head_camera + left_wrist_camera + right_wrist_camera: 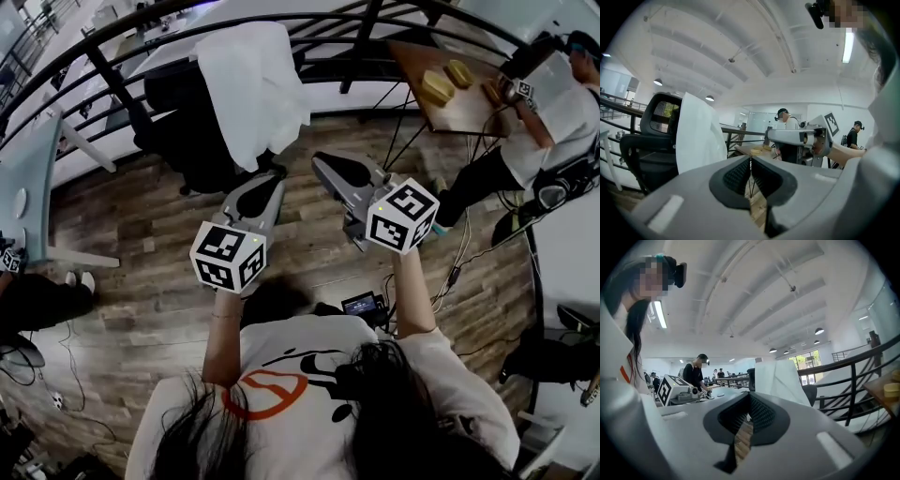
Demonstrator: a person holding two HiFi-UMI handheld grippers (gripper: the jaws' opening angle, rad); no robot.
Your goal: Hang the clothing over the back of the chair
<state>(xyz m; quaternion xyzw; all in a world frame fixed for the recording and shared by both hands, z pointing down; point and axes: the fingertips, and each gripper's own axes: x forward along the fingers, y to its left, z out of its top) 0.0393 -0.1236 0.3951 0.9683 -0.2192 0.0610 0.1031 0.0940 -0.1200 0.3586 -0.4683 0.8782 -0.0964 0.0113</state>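
While I am holding both tools up in front of me, the white clothing (253, 89) is hanging over the back of the black chair (183, 141), far ahead by the railing (375, 42). My left tool (272, 180) is pressed together with nothing in it. My right tool (323, 164) is pressed together and empty too. I am guessing the clothing is light, soft and floppy, so it may slip off easily. If it needs fixing, I am planning to pinch its top edge, where the cloth is folding over the chair back.
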